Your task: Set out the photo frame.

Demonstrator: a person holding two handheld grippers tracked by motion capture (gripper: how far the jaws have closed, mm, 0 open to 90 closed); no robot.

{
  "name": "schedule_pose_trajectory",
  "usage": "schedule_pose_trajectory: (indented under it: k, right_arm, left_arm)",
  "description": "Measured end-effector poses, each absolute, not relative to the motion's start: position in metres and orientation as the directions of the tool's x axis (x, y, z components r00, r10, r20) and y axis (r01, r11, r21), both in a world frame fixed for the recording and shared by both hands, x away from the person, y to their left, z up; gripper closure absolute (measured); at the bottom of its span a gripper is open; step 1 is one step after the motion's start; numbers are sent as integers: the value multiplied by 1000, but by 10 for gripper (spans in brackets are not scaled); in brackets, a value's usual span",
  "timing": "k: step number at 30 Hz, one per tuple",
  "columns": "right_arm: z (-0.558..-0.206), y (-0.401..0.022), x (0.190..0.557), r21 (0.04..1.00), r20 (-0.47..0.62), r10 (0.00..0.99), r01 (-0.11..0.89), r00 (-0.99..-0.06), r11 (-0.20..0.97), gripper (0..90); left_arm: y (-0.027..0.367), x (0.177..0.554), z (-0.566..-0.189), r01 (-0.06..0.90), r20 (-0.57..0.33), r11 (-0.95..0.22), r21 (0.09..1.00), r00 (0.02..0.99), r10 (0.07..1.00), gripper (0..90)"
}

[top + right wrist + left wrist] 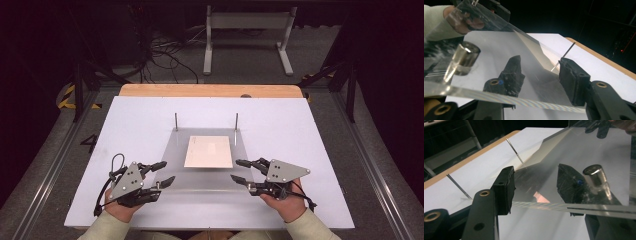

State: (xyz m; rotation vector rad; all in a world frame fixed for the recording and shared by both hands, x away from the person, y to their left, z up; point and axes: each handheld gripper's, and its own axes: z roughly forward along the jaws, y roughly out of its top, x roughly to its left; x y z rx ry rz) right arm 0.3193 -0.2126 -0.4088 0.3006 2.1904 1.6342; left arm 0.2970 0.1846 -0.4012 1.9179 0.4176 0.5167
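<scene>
Both tools — left tool (159, 175), right tool (243, 171) — stand part-open astride the clear sheet's (200, 187) edge, pads not pressing.

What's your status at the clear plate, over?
Left gripper open, fingers straddling the clear plate's near edge. Right gripper open, same edge. White sheet at mid-plate; nothing in the way.

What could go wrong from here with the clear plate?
The left gripper and right gripper straddle the clear plate's near edge, jaws wide: it could slip or tilt when lifted. The white sheet at its middle might then slide. The far edge may catch on the two pins.
</scene>
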Motion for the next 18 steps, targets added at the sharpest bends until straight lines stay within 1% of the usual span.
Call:
schedule_pose_trajectory:
  k: [4,7,11,18]
  right_arm:
    - [-402,-212,322,949,-187,403,-58,-896,311,542]
    - [-396,-212,325,950,-184,409,-55,-894,308,548]
    - [-389,-212,329,953,-176,412,-50,-894,300,553]
    - [-378,-214,337,958,-176,426,-55,-888,281,557]
  left_arm:
    - [184,299,-395,46,171,-386,921,844,509,502]
    - [184,302,-387,19,205,-396,918,832,516,518]
    - [184,304,-384,16,200,-379,925,829,523,529]
    - [181,311,-370,0,217,-371,929,812,543,546]
